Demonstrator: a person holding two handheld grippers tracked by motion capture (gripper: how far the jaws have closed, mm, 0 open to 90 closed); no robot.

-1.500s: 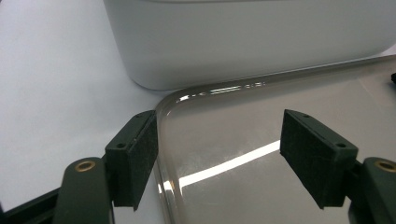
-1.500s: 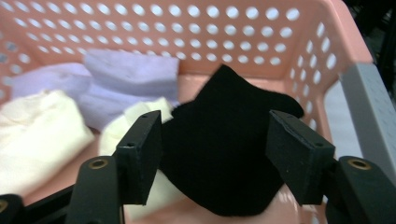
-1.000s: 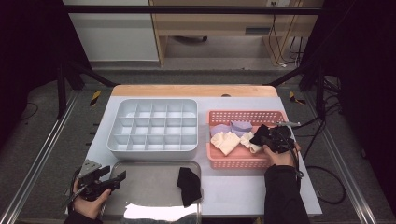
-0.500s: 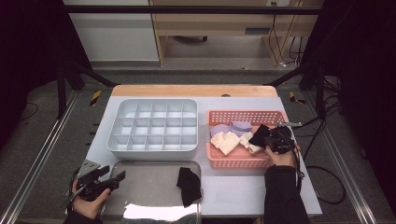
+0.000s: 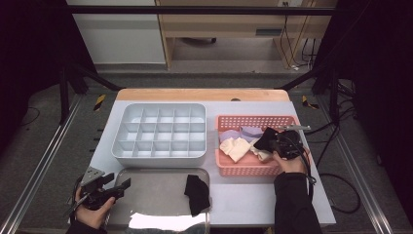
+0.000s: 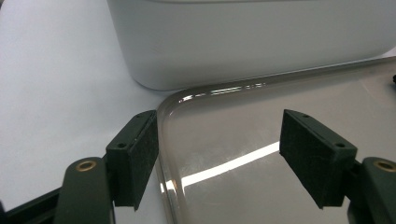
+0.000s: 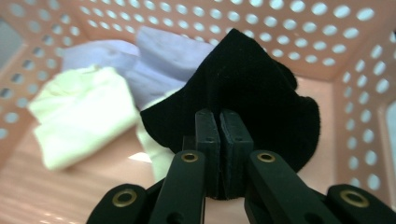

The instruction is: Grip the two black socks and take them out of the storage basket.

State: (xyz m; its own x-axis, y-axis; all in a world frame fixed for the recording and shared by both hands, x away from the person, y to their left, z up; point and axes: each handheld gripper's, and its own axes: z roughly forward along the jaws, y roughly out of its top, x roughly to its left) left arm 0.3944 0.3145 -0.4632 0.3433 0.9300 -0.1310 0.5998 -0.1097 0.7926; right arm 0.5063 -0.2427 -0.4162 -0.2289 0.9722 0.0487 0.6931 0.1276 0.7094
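Observation:
In the pink basket (image 5: 253, 168) my right gripper (image 5: 272, 141) is shut on a black cloth (image 5: 263, 140). The right gripper view has the jaws (image 7: 219, 140) pressed together on the lower edge of that black cloth (image 7: 247, 93), which stands up in a peak above them. Beside it lie cream cloths (image 7: 79, 112) and lavender cloths (image 7: 154, 51). My left gripper (image 5: 118, 181) is open at the near left corner of a metal tray (image 5: 156, 195), with nothing between its fingers (image 6: 219, 149). A second black cloth (image 5: 197, 192) lies on the tray's right part.
A grey box with several compartments (image 5: 160, 131) stands behind the tray, its wall (image 6: 233, 42) close ahead of the left gripper. The basket's perforated walls (image 7: 327, 37) surround the right gripper. The tray rim (image 6: 161, 140) runs just inside the left finger.
The right hand has shifted only slightly inside the basket. The left hand and gripper have stayed where they were.

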